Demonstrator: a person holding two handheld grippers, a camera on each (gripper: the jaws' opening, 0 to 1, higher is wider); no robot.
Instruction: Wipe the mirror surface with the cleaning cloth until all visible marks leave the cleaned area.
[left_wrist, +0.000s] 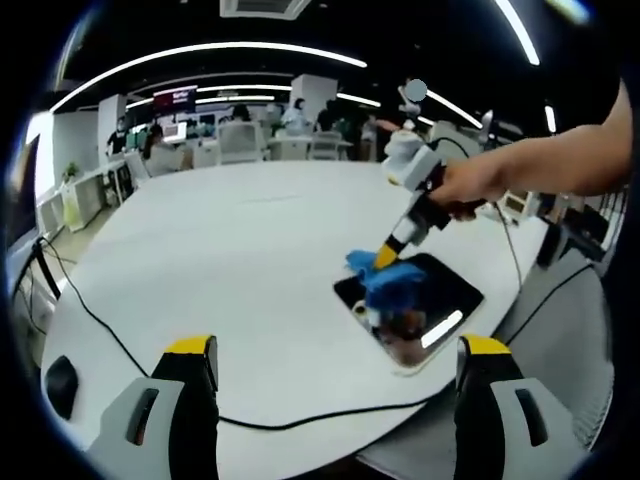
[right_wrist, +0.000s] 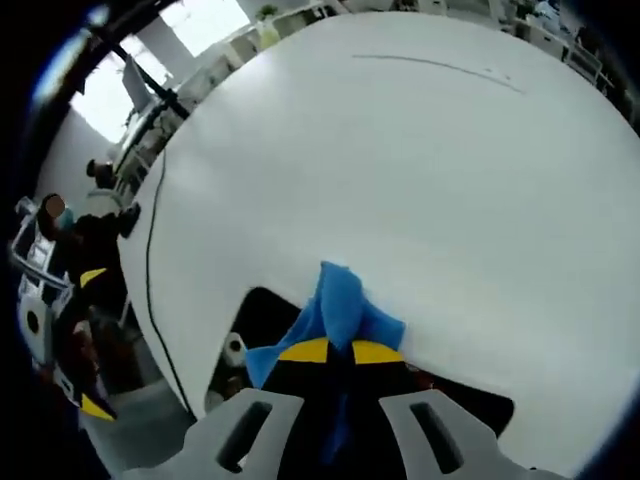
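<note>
A dark rectangular mirror (left_wrist: 445, 290) with a white rim lies flat near the table's right front edge. The blue cleaning cloth (left_wrist: 385, 278) rests bunched on its left part. My right gripper (left_wrist: 385, 258), held by a person's hand, points down and is shut on the cloth, pressing it onto the glass. In the right gripper view the cloth (right_wrist: 340, 300) sticks out from the shut yellow-tipped jaws of my right gripper (right_wrist: 338, 350), with the mirror (right_wrist: 265, 310) dark beneath. My left gripper (left_wrist: 335, 370) stands open and holds nothing, well short of the mirror.
The round white table (left_wrist: 240, 230) spreads wide behind the mirror. A black cable (left_wrist: 110, 330) runs across its left and front. Chairs, desks and people fill the office at the back. My left gripper (right_wrist: 85, 340) shows at the left of the right gripper view.
</note>
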